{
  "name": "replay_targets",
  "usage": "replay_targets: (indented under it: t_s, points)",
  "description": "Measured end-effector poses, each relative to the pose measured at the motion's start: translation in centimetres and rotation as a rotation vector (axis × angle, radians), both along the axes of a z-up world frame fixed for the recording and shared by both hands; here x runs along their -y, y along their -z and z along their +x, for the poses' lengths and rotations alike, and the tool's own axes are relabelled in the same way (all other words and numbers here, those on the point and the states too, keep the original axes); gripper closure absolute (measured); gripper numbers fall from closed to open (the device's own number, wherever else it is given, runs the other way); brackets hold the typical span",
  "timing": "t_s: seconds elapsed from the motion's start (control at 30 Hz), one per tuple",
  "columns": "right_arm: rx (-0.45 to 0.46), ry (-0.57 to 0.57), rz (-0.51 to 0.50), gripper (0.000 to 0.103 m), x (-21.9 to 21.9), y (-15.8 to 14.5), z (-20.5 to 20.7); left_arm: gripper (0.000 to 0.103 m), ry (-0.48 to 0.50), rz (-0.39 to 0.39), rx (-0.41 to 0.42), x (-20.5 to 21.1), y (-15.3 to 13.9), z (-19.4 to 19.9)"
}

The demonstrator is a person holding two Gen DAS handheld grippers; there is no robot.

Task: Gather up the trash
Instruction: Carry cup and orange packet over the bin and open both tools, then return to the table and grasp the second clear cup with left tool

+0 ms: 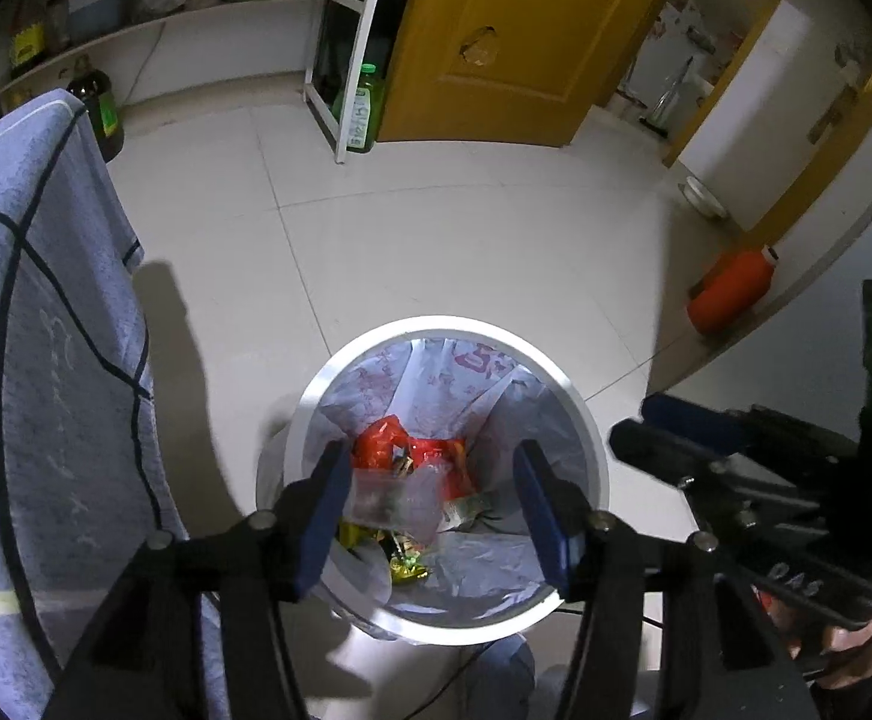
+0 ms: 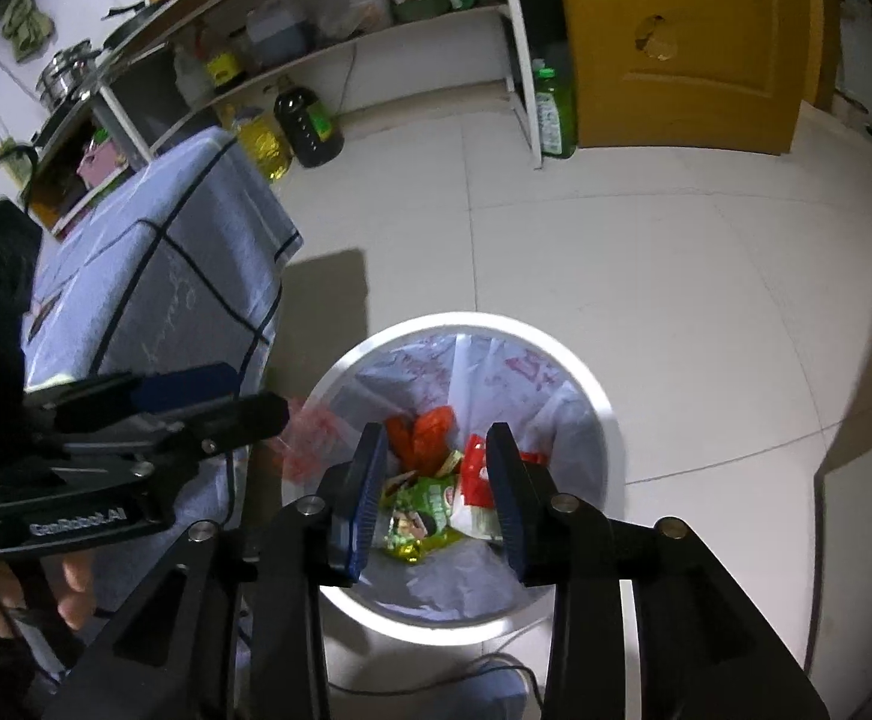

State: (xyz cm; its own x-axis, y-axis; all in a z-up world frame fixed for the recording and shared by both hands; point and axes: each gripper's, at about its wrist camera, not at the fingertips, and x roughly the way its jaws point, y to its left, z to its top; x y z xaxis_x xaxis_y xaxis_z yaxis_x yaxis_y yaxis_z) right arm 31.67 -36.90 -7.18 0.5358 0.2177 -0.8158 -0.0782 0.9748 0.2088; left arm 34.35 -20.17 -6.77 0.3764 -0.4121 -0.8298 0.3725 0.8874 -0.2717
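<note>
A white round trash bin (image 1: 586,414) with a printed plastic liner stands on the floor below both grippers; it also shows in the right wrist view (image 2: 607,420). Inside lie red and gold wrappers (image 1: 429,456). My left gripper (image 1: 432,480) is open over the bin; a clear plastic wrapper (image 1: 393,498) hangs by its left finger, blurred. My right gripper (image 2: 436,480) is open over the bin, with a green snack packet (image 2: 423,513) and a red-white wrapper (image 2: 475,486) between its fingers; contact with the fingers is unclear.
A table with a blue-grey cloth (image 1: 45,330) stands left of the bin. Shelves with bottles (image 2: 309,120) line the far wall beside a yellow door (image 1: 514,30). An orange container (image 1: 733,291) lies on the floor at right. White tiled floor surrounds the bin.
</note>
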Motion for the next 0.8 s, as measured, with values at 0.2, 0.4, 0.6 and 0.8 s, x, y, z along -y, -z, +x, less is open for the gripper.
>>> replay_targets:
  t_s: [0.2, 0.4, 0.6, 0.8]
  points:
    - [0.038, -0.015, 0.001, 0.068, -0.6, -1.2, -0.7, 0.044, -0.013, -0.022, 0.012, -0.4, -0.5, 0.2]
    - [0.079, -0.031, 0.021, 0.068, -1.2, -2.3, -2.2, 0.044, -0.048, -0.067, 0.054, -2.3, -2.3, -1.1]
    - [0.142, -0.031, 0.041, 0.068, -2.2, -4.2, -4.0, 0.044, -0.078, -0.11, 0.123, -5.1, -5.0, -4.1]
    - [0.205, -0.08, 0.054, 0.068, -4.6, -6.8, -5.8, 0.044, -0.125, -0.139, 0.204, -8.9, -7.7, -7.0]
